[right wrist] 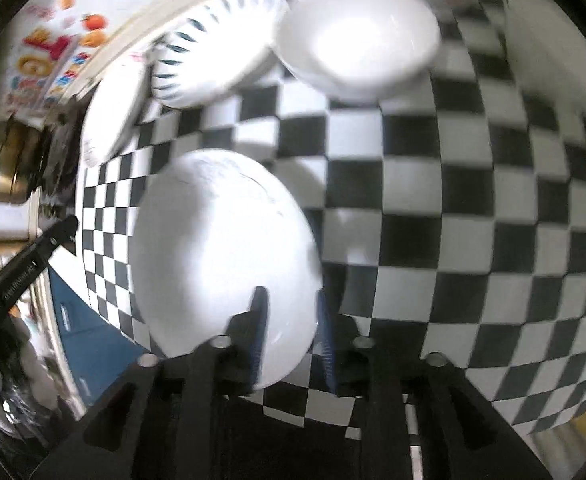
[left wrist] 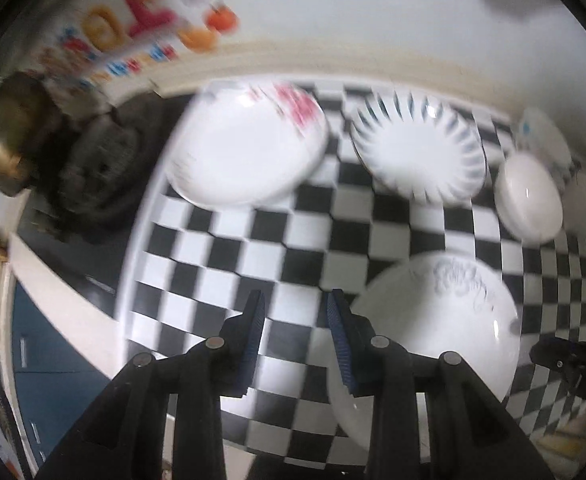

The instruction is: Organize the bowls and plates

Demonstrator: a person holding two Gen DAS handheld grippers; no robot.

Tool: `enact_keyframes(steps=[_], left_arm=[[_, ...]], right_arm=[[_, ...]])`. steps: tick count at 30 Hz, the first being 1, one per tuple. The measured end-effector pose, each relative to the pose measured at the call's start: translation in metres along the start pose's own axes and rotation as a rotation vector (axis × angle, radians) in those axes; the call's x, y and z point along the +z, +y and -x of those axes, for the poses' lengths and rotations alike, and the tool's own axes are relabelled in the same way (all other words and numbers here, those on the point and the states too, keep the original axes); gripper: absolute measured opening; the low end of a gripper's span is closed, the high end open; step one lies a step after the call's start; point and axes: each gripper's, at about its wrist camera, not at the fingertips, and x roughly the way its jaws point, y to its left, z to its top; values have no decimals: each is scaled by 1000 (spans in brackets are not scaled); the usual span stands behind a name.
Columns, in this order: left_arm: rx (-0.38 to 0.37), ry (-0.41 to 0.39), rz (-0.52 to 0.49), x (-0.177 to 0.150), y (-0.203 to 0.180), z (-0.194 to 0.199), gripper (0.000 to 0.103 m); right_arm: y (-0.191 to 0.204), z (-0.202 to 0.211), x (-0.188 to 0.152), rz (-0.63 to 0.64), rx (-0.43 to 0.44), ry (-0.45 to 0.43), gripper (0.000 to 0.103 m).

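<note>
Left claw (left wrist: 295, 312) gapes empty over the checkered cloth (left wrist: 229, 240); right claw (right wrist: 291, 312) straddles (unclamped) a white plate (right wrist: 221, 248).

A worktop (left wrist: 221, 248) (black-and-white checked) carries a pink-flowered plate (left wrist: 249, 144), a blue-rayed plate (left wrist: 419, 146), a small white bowl (left wrist: 529, 200) and a grey-patterned plate (left wrist: 445, 320).
</note>
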Motion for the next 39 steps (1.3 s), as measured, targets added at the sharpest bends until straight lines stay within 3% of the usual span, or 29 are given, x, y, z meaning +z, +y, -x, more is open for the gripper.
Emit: enact_keyframes(steps=[2,5,9,15,20,25,27,31,39], left_arm=[[25,-51,31,1,7,15,38],[56,-113,68,4,19,38,39],[60,-145,110,12,35,44,40],[19,-111,167,36,69,21,40],[-106,9,273,58,111,-30,40],[-227,148,378,76,143,-94,40],[-233,178,403,81,150,-115,40],[-254,241,445,86,160,-148,39],[-305,304,477,89,157,-182,38]], right_arm=[[17,17,4,54,0,-41,45],[43,39,14,112,32,-114,63],[77,55,37,170,58,-191,66],[135,53,90,246,84,-202,66],[183,27,147,315,107,-131,66],[219,-26,212,417,60,-44,65],[226,-51,238,444,29,-8,63],[233,-100,281,447,6,85,48],[242,-154,321,415,21,175,39]])
